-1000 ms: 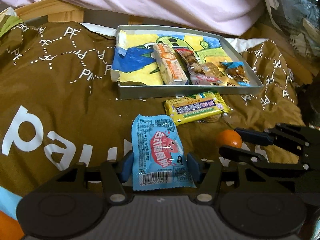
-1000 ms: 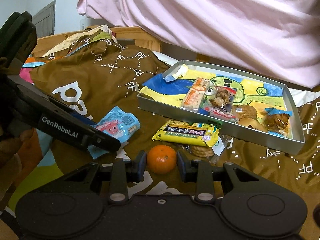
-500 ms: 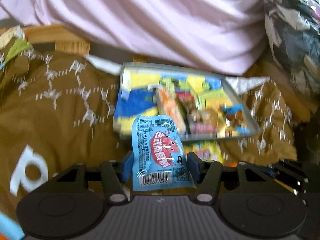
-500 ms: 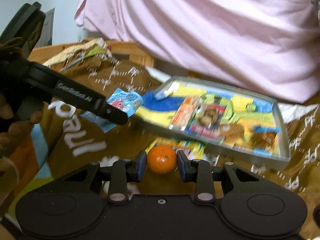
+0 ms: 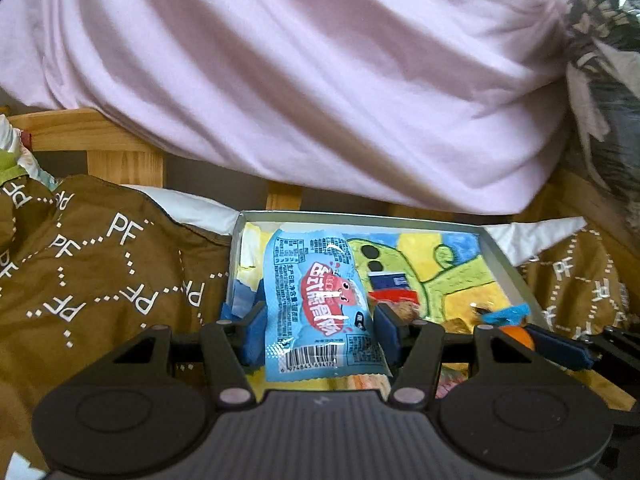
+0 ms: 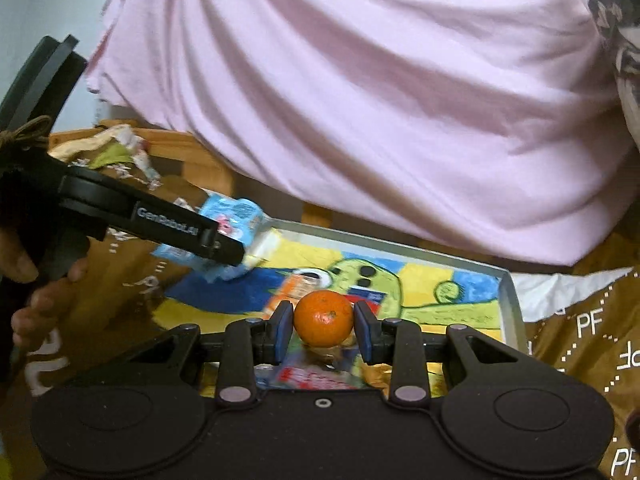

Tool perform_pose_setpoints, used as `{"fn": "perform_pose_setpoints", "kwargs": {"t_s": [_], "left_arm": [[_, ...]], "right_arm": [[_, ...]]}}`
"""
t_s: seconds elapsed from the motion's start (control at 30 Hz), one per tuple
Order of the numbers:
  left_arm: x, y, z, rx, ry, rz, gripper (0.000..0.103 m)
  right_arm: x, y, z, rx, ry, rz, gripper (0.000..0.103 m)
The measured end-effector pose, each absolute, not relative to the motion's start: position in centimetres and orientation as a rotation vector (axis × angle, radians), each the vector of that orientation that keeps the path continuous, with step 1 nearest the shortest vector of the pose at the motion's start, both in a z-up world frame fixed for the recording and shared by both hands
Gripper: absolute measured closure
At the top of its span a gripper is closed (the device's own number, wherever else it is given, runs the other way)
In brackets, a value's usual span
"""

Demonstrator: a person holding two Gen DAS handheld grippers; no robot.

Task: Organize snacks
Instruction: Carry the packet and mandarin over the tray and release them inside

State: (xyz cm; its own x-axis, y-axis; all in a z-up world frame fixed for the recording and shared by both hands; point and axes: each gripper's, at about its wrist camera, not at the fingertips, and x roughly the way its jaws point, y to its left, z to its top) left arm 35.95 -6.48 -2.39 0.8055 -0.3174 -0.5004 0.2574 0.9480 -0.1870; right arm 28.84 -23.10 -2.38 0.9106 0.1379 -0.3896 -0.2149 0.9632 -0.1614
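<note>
The left gripper (image 5: 318,330) clamps a light-blue snack packet (image 5: 320,304) between its blue pads, holding it upright above the near left part of a grey tray (image 5: 502,258). The packet carries red Chinese lettering, small print too fine to read, and a barcode numbered 6 974845 694172. The right gripper (image 6: 323,330) pinches a small orange (image 6: 323,318) between its pads, held over the middle of the same tray (image 6: 510,300). From the right wrist view, the left gripper's arm (image 6: 168,230) bears the white wording "GenRobot.AI", with a hand (image 6: 38,284) gripping its handle. The tray is lined with a yellow, blue and green cartoon drawing and holds blurred wrapped snacks. Around it lies brown fabric (image 5: 100,280) printed with white "PF" letters joined by dotted lines. Pink cloth (image 5: 320,80) hangs behind.
</note>
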Motion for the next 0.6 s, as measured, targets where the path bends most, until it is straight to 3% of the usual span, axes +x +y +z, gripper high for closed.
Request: {"fn": "perform_pose_setpoints", "kwargs": {"t_s": [0.43, 0.5, 0.6], "left_arm": [[37.7, -7.3, -6.8, -0.093, 0.669, -0.277, 0.042], [37.7, -7.5, -7.1, -0.075, 0.668, -0.278, 0.054], [37.7, -7.6, -7.3, -0.075, 0.683, -0.274, 0.054]], "right_arm": [[31.3, -25.4, -6.7, -0.166, 0.506, 0.102, 0.068], [31.5, -25.4, -6.8, -0.168, 0.516, 0.1, 0.068], [31.7, -25.3, -7.0, -0.169, 0.524, 0.095, 0.068]]}}
